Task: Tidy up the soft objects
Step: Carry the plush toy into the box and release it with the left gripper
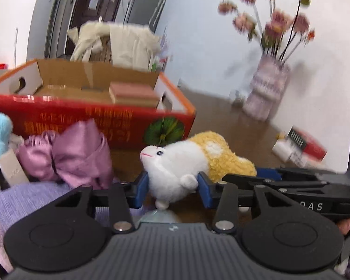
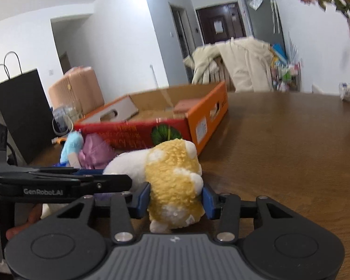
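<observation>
Wooden table (image 2: 280, 140) in a living room. Both grippers, left gripper (image 1: 173, 186) and right gripper (image 2: 176, 198), clamp one plush toy (image 1: 175, 163). Red box (image 1: 93, 121) at twelve o'clock holds no soft things yet; purple cloth (image 1: 79, 154) waits at ten o'clock.
</observation>
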